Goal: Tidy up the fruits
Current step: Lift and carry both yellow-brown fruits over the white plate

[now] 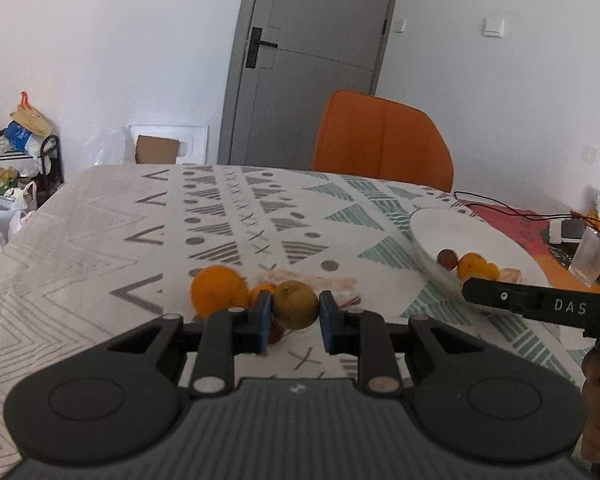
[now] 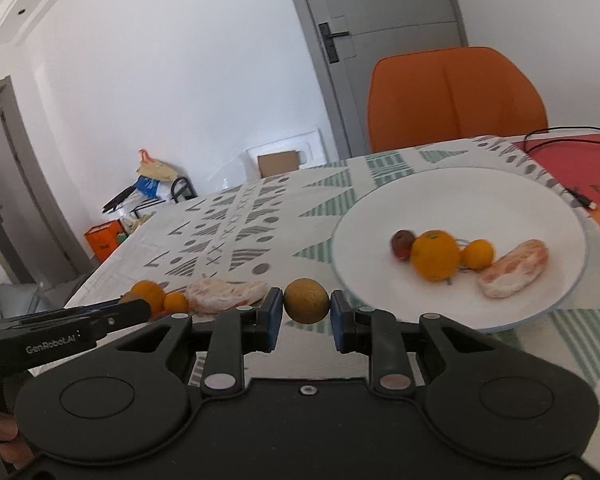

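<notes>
Two low wrist views, shared plate (image 1: 428, 236).

Showing matt black plastic on the left hand-held gripper (image 1: 295, 322), with ribbed grey housing, dull blue rubbery pads (image 1: 263, 322) and small metal pivot pins. Repeating the same finish on the right hand-held gripper (image 2: 306, 322). Pressing against a dull, finely pitted olive-brown rind on the round fruit (image 2: 305, 301) and on the brownish fruit (image 1: 296, 304). Covering the bench (image 1: 100, 240) in matt woven cloth printed with grey and green shapes. Gleaming softly as smooth white glazed ceramic on the plate (image 2: 380, 200). Looking pebbled and matt on the orange (image 2: 435, 255), membranous and rough on the peeled pomelo segment (image 2: 516, 268). Appearing smooth and matt on the orange chair back (image 2: 456, 96).
</notes>
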`<state>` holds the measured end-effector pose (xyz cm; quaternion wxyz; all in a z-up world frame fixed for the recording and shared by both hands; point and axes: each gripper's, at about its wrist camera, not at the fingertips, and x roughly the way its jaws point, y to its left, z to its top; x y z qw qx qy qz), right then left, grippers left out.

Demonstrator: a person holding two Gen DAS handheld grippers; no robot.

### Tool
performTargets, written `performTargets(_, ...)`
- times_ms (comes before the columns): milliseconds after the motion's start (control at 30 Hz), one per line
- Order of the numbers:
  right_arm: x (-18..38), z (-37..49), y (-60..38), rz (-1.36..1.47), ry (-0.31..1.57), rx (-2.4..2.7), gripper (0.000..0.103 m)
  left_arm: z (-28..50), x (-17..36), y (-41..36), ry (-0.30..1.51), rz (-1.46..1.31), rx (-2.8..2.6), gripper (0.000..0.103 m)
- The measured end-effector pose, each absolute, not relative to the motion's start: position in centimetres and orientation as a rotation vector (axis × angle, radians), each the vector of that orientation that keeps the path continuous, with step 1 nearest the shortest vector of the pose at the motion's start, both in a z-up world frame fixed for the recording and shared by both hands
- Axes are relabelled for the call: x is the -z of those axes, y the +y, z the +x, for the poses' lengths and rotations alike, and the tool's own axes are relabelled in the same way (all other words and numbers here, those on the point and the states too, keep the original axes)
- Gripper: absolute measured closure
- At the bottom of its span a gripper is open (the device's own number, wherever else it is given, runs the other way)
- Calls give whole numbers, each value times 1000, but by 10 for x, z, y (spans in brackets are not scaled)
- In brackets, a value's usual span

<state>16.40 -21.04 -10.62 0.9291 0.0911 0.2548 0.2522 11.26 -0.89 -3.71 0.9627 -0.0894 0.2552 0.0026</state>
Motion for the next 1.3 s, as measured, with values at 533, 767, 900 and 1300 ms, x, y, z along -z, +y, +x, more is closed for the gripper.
performTargets(533, 101, 166, -264, 234, 461, -384, 79, 142, 22, -52, 499, -128, 87, 80)
performTargets(767, 101, 173, -283, 259, 447, -364, 79, 158, 19, -73, 497, -100, 122, 80)
performTargets(900, 99, 179, -293, 278, 446, -360, 79, 171, 17, -83, 492, -89, 135, 80)
performTargets(1300, 102, 194, -315, 285, 450, -329, 79, 205, 10, -116, 488, -60, 192, 80)
